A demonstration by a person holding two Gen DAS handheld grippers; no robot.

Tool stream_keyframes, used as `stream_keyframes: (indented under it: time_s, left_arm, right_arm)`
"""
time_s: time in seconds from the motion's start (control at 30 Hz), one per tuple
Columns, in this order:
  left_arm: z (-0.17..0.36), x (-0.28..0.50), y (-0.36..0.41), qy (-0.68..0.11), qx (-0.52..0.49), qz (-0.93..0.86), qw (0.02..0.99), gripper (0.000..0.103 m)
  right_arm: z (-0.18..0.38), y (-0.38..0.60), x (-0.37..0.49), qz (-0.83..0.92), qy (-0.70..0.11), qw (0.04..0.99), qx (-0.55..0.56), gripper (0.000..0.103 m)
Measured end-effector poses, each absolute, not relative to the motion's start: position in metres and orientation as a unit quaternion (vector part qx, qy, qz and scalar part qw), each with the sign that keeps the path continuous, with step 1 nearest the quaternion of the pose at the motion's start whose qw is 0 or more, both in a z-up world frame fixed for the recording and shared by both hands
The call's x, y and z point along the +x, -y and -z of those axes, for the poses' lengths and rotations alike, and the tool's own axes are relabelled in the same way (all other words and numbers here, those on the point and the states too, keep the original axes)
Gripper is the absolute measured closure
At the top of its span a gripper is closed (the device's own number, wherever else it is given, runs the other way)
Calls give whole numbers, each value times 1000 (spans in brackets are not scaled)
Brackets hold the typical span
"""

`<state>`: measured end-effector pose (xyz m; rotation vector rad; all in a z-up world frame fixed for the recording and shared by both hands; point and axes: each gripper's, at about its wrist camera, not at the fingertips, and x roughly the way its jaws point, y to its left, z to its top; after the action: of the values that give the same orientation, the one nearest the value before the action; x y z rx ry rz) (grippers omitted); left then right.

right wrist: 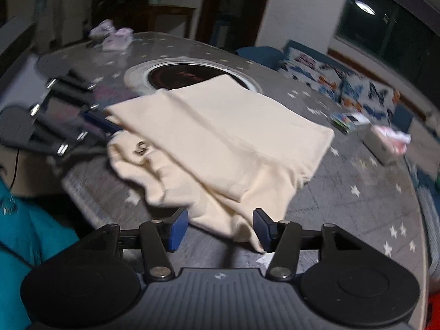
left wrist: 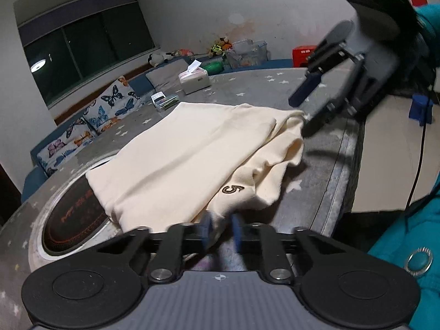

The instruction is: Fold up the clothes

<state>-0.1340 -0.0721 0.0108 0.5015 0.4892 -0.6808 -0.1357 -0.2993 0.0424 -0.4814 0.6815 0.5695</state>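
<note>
Cream shirt (left wrist: pixel 192 148) half folded on desk (right wrist: pixel 357 206). Left tongs (left wrist: pixel 221 231) pinch hem at 6 o'clock. Right tongs (right wrist: pixel 220 228) wide apart, holding nothing. Next: fold over, probably.

Two wrist views, facing each other across the desk (left wrist: pixel 316 170)

Both sit low and close, sharing the shirt (left wrist: pixel 192 148) between them.

Bare tablecloth (right wrist: pixel 357 206) right of garment (right wrist: pixel 220 137)

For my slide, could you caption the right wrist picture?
Open right claw at the near edge of a folded cream garment on a starry table.
</note>
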Motion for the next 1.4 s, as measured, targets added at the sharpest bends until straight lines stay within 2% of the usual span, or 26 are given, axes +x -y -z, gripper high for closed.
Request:
stream_keyframes:
  time_s: [0.13,0.23,0.33,0.43,0.47,0.57,0.63,0.73,0.77,0.83,1.0,1.03,1.17,1.4]
  left_arm:
    - [-20,-121,69,-242,206,323,892,93]
    - [-28,-105,66,-254,170,317,898,94]
    - [-31,-91,63,-270,142,316,898,94]
    - [-30,-78,62,-282,133,312,898,94]
    - [-29,-75,62,-286,130,310,897,93]
    - [-28,-72,60,-287,134,310,896,89]
    - [-28,-79,57,-280,149,308,897,84]
    - [-26,-89,54,-272,170,306,896,80]
    - [-25,-94,54,-268,179,306,896,73]
    - [-23,-102,53,-260,197,307,894,66]
    - [-14,-115,52,-250,234,314,886,66]
    - [-12,-115,52,-252,236,313,885,67]
    - [-12,-113,48,-258,223,310,888,93]
    - [-30,-118,34,-255,164,308,902,97]
  right_arm:
    - [-35,288,-144,-288,-302,867,-271,47]
    - [-29,281,-141,-296,-284,864,-292,39]
    - [-25,274,-137,-303,-268,862,-307,40]
    - [-23,269,-127,-306,-259,861,-312,47]
    - [-23,269,-122,-310,-262,861,-307,56]
    - [-25,272,-108,-315,-285,863,-273,76]
    - [-29,278,-99,-318,-302,867,-235,81]
    - [-35,287,-89,-320,-319,872,-190,85]
    - [-36,289,-87,-319,-322,873,-180,86]
    - [-38,293,-83,-318,-328,875,-162,87]
    - [-41,296,-82,-313,-328,880,-145,89]
    - [-41,296,-82,-311,-326,881,-142,90]
    - [-41,296,-88,-303,-320,889,-127,92]
    - [-55,298,-105,-300,-295,900,-114,93]
